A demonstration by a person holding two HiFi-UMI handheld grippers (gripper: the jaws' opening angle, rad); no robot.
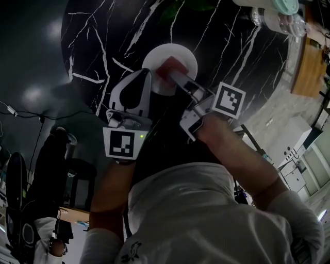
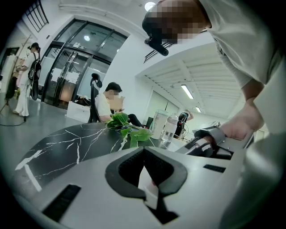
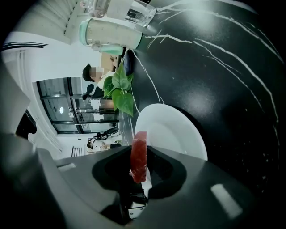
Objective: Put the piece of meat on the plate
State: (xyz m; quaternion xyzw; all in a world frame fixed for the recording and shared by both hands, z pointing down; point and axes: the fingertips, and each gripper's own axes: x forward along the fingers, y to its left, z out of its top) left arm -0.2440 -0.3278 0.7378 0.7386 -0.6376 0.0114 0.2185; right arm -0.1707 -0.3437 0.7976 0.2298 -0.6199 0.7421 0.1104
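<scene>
A white plate (image 1: 181, 53) lies on the round black marble table (image 1: 103, 31). My right gripper (image 1: 174, 73) is shut on a red piece of meat (image 1: 173, 65) and holds it just above the plate's near part. In the right gripper view the meat (image 3: 139, 150) stands on edge between the jaws of the right gripper (image 3: 140, 163), with the plate (image 3: 178, 129) right behind it. My left gripper (image 1: 146, 75) hovers at the plate's left rim, its tips together and nothing held. In the left gripper view, a sliver of white and red shows through the left gripper (image 2: 144, 152).
A sprig of green leaves (image 3: 119, 89) lies beyond the plate, seen too as leaves (image 2: 130, 129). A lidded jar and clear bottles (image 1: 278, 14) stand at the table's far right edge. A seated person (image 2: 107, 103) is behind the table. The table edge runs close at the right.
</scene>
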